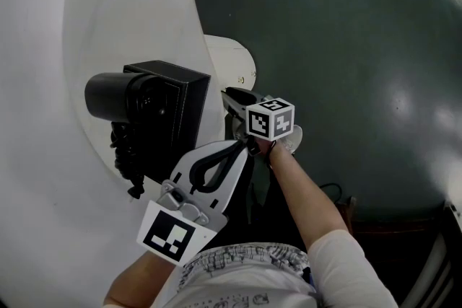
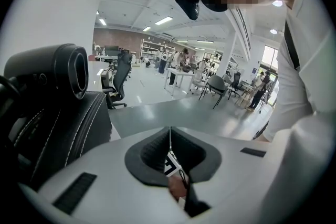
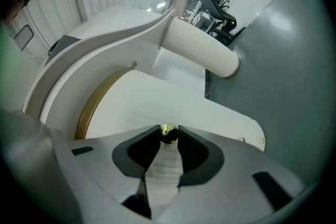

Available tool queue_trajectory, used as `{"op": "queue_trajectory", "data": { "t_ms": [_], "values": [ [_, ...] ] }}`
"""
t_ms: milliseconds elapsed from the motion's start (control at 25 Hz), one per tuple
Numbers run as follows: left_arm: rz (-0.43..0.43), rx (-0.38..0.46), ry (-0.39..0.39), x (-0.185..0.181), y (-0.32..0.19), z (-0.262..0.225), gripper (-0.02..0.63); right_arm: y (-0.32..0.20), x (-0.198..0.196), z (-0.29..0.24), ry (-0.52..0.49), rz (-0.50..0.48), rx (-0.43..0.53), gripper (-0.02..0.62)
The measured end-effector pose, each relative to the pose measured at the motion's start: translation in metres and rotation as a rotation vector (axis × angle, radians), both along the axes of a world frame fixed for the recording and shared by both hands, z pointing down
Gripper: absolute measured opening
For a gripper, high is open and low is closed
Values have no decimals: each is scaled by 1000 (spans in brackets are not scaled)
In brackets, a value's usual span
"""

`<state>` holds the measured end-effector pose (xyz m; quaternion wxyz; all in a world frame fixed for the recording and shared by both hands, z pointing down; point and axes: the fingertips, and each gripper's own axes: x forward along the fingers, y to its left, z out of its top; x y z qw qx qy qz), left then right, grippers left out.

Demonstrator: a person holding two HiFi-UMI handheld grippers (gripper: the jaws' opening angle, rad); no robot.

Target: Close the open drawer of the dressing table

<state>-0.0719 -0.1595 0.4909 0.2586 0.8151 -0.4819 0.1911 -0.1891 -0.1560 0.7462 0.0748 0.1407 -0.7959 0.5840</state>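
Note:
The white dressing table [image 1: 86, 25] fills the left of the head view, and its white drawer [image 1: 232, 61] sticks out from the curved edge. In the right gripper view a small gold knob [image 3: 168, 131] on the drawer's white front [image 3: 157, 105] sits between the tips of my right gripper [image 3: 168, 137]. Both pads touch it. In the head view my right gripper [image 1: 232, 99] points at the drawer, with its marker cube just behind. My left gripper [image 1: 242, 146] hangs beside the right hand. Its jaws [image 2: 169, 139] meet and hold nothing.
A black case with a black cylinder [image 1: 155, 115] stands on the table top close to the left gripper. A ribbed white cylinder [image 3: 202, 55] lies beyond the drawer. Dark green floor [image 1: 346, 47] spreads to the right. A gold trim band [image 3: 86, 113] curves along the table.

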Motion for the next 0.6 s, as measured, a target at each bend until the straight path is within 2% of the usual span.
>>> {"op": "queue_trajectory", "data": {
  "t_ms": [200, 280, 600],
  "values": [
    [-4, 5, 6, -1, -1, -1, 23, 0, 1, 0, 10, 5, -12, 115],
    [-5, 2, 9, -1, 0, -2, 23, -1, 6, -2, 12, 7, -15, 138],
    [20, 15, 23, 7, -1, -11, 23, -20, 62, -28, 53, 88, 37, 140]
  ]
}}
